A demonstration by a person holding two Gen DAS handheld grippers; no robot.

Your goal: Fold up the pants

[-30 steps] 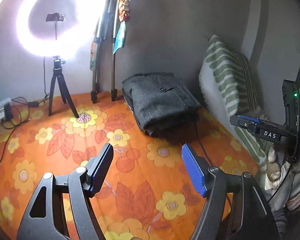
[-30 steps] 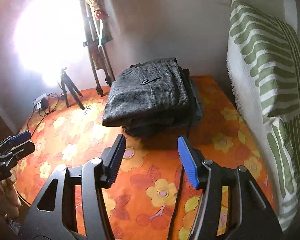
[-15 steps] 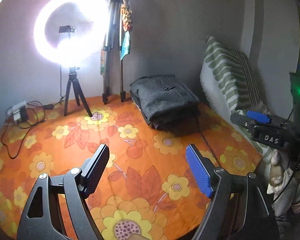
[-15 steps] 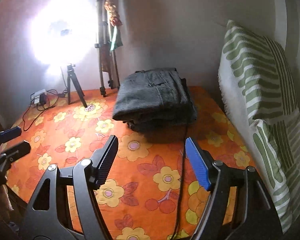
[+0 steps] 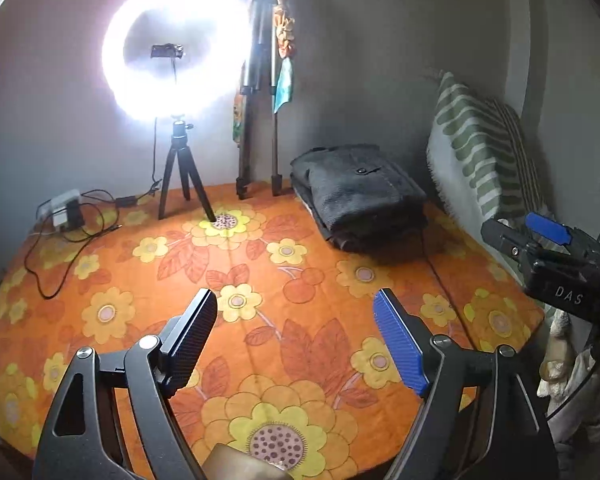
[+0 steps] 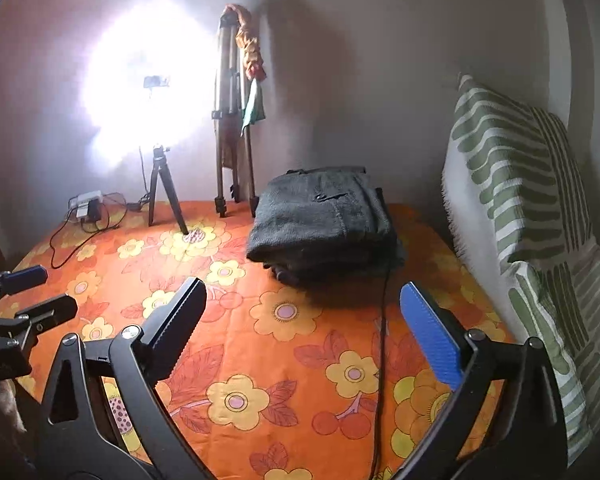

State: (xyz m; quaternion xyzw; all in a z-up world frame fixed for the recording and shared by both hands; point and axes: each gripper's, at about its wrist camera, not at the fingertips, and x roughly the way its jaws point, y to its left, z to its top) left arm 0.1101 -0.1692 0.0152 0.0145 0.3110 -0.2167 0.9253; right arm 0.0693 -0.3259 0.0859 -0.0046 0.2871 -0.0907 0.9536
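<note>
A stack of folded dark grey pants (image 5: 360, 196) lies at the far right of the orange floral sheet (image 5: 260, 280), near the wall; it also shows in the right wrist view (image 6: 324, 220). My left gripper (image 5: 296, 336) is open and empty, well short of the stack, above the sheet. My right gripper (image 6: 308, 332) is open and empty, also short of the stack. The right gripper appears at the right edge of the left wrist view (image 5: 540, 240); the left gripper appears at the left edge of the right wrist view (image 6: 20, 296).
A lit ring light on a small tripod (image 5: 176, 80) and a folded tall tripod (image 5: 260, 100) stand at the back wall. A power strip with cables (image 5: 64, 212) lies back left. A green-striped pillow (image 6: 520, 200) leans at the right. A black cable (image 6: 380, 340) crosses the sheet.
Both grippers have pulled back and away from the folded stack, which now looks smaller and farther. Both stay open and empty.
</note>
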